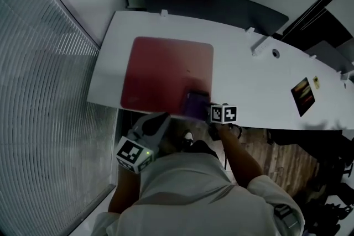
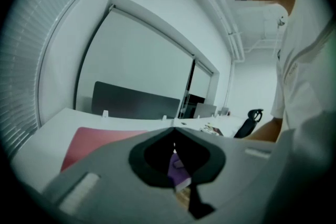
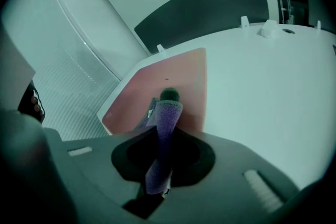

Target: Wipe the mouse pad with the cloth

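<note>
A red mouse pad (image 1: 163,69) lies on the left part of the white desk (image 1: 249,80). My right gripper (image 1: 206,110) is shut on a folded purple cloth (image 1: 195,105) over the pad's near right corner. In the right gripper view the cloth (image 3: 167,115) sticks out from between the jaws over the pad (image 3: 176,73). I cannot tell whether it touches the pad. My left gripper (image 1: 157,121) hangs below the desk's front edge, in front of the person, shut with nothing in it. The left gripper view shows its jaws (image 2: 173,129) meeting, with the cloth (image 2: 178,171) beyond them.
A dark partition screen (image 1: 221,5) runs along the desk's back edge. Window blinds (image 1: 38,96) fill the left side. A dark card (image 1: 302,95) lies on the desk at the right, near a round cable hole (image 1: 275,53). An office chair (image 2: 251,122) stands farther right.
</note>
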A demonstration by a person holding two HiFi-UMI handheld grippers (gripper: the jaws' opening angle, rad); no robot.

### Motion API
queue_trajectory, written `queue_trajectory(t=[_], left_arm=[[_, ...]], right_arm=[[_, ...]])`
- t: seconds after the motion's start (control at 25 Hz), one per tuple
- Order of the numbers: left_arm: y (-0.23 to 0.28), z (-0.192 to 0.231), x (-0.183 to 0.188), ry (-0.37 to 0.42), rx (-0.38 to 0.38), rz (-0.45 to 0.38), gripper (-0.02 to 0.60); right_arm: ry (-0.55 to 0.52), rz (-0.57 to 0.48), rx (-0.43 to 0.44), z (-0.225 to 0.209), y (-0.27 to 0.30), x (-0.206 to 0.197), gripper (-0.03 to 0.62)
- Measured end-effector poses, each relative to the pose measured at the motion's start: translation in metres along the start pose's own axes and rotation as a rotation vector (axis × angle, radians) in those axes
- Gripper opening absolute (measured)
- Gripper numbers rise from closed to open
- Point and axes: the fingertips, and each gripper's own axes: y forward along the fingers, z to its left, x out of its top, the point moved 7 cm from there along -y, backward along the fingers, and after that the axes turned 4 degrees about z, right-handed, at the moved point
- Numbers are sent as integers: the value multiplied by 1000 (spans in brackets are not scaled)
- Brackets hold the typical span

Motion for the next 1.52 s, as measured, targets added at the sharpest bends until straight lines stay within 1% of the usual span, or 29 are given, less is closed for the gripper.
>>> queue_trajectory(t=[0.24, 0.36, 0.44, 0.52, 0.64, 0.76, 0.88, 0.96, 1.08, 1.2, 1.32, 1.44, 1.52], left_arm=[[32, -14, 3, 43, -37, 0, 0], [43, -20, 14, 55, -53, -10, 0], [45, -23, 19, 70, -63, -15, 0], [41, -22, 23, 86, -65, -20, 0], [30, -14, 34, 115, -51, -35, 0], [18, 3, 43, 99, -29, -60, 0], [2, 20, 56, 121, 4, -85, 0], [-12, 29, 68, 135, 18, -117, 0], [-32, 43, 85, 146, 42, -171, 0], [-52, 59, 98, 170, 67, -205, 0], [-74, 74, 106, 180, 105, -226, 0], [-91, 85, 108, 170, 130, -232, 0], [-98, 92, 106, 166, 138, -232, 0]], right_arm=[[64, -44, -55, -45, -40, -16, 48], [92, -64, -84, -63, -58, -23, 48], [98, -87, -94, -67, -70, -25, 48], [80, -126, -101, -61, -83, -22, 48], [27, -208, -98, -38, -99, -7, 48], [-40, -305, -71, -7, -110, 14, 48], [-93, -444, -23, 31, -127, 38, 48], [-124, -537, 11, 58, -140, 55, 48], [-187, -635, 52, 101, -156, 76, 48], [-276, -715, 84, 146, -174, 93, 48], [-379, -781, 84, 186, -190, 104, 48], [-463, -820, 65, 213, -197, 111, 48], [-491, -829, 54, 224, -196, 115, 48]])
